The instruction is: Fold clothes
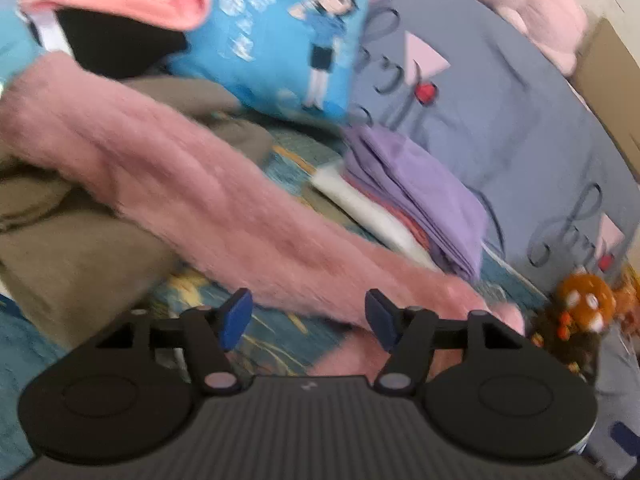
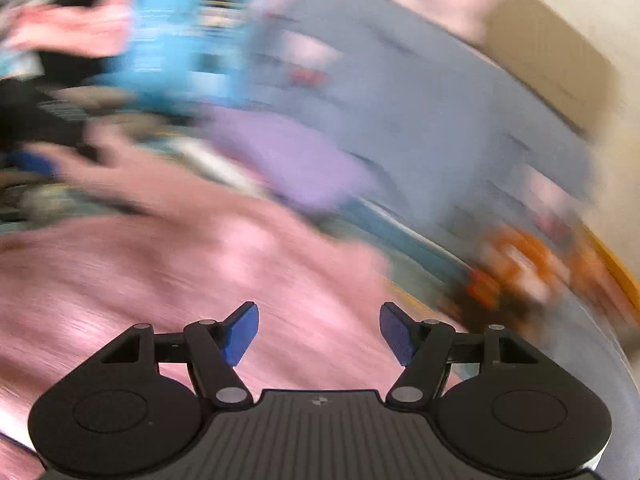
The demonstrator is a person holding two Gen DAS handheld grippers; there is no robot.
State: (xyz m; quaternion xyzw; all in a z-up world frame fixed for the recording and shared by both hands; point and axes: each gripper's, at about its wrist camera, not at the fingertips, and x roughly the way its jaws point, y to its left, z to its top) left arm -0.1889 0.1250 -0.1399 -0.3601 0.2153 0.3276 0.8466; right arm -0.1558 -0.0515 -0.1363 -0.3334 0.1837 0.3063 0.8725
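Left gripper (image 1: 308,318) tilted down, jaws apart, over pink fuzzy garment (image 1: 192,184).

left wrist: low, close over bed | right wrist: same, blurred | shared: purple folded stack (image 1: 416,196)

A bed's blue patterned sheet (image 1: 280,332) carries a fuzzy pink garment (image 1: 192,184) and folded purple cloth (image 1: 416,188).

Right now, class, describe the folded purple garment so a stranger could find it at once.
Start at the grey-blue bedding with looping script. At its foot sits a small folded stack; the purple garment tops it, above a white layer. Unlike the long fluffy pink garment nearby, it is smooth.
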